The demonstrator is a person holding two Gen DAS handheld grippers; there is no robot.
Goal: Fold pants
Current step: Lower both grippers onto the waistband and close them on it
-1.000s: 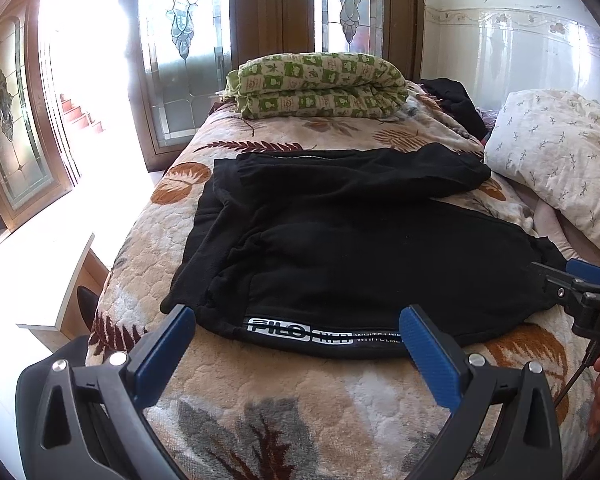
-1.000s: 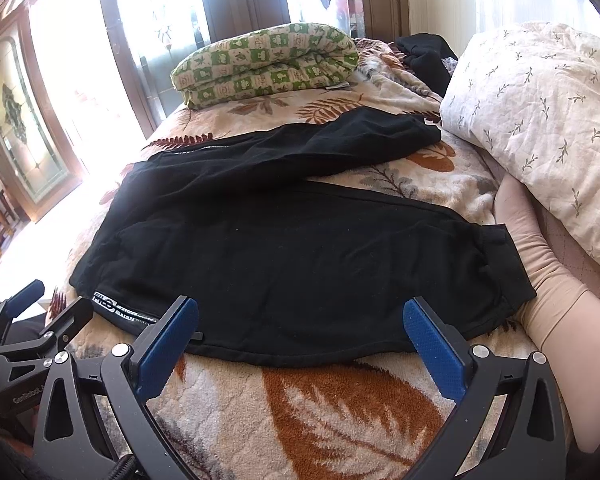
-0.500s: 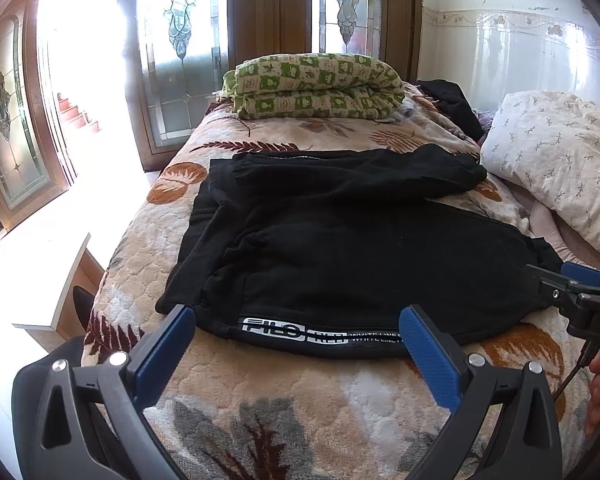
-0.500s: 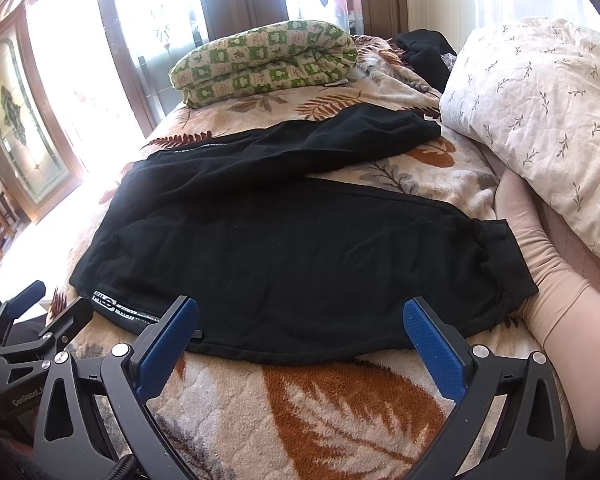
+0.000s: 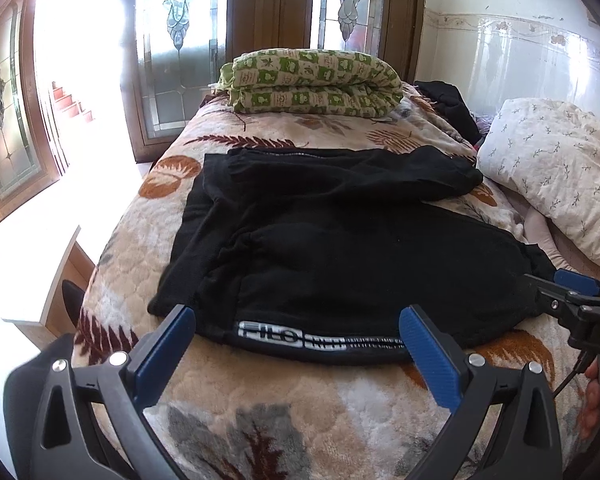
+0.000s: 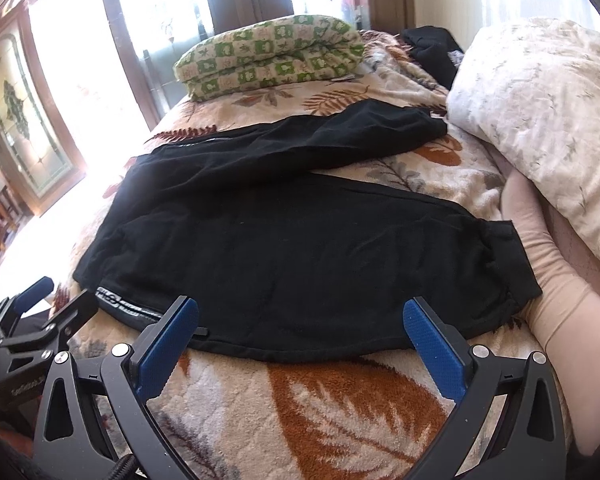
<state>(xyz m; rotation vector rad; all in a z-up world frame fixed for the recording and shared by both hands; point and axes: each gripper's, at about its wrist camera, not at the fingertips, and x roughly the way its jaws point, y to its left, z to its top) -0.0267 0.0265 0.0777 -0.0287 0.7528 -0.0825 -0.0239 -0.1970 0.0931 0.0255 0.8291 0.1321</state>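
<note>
Black pants [image 5: 340,248] lie spread flat across a bed covered by a cream quilt with brown and grey leaf prints [image 5: 284,408]; the waistband sits at the left, the two legs run toward the right, the far leg [image 6: 300,140] angling away from the near one [image 6: 320,256] so that a wedge of quilt shows between their cuffs; a white printed band [image 5: 320,338] runs along the near edge of the garment. Both grippers hover at the near side of the bed, neither touching the cloth; the left gripper [image 5: 300,360] has its blue pads [image 5: 164,352] spread wide, framing the printed band near the waist end; the right gripper [image 6: 300,352] is likewise spread wide, its pads [image 6: 436,354] framing the near hem of the near leg; in the left wrist view the right gripper shows at the right edge, just beside the near cuff, and part of a hand [image 5: 592,400] holds it. A folded green checked blanket [image 5: 312,84] rests at the far end of the bed; a pale pillow with small sprigs [image 5: 556,168] lies at the right; a dark garment [image 6: 432,52] is bunched at the far right corner; a light beige stockinged leg [image 6: 540,256] lies on the bed just beside the near cuff; leaded glass doors [image 5: 180,52] stand beyond, bright with daylight.
</note>
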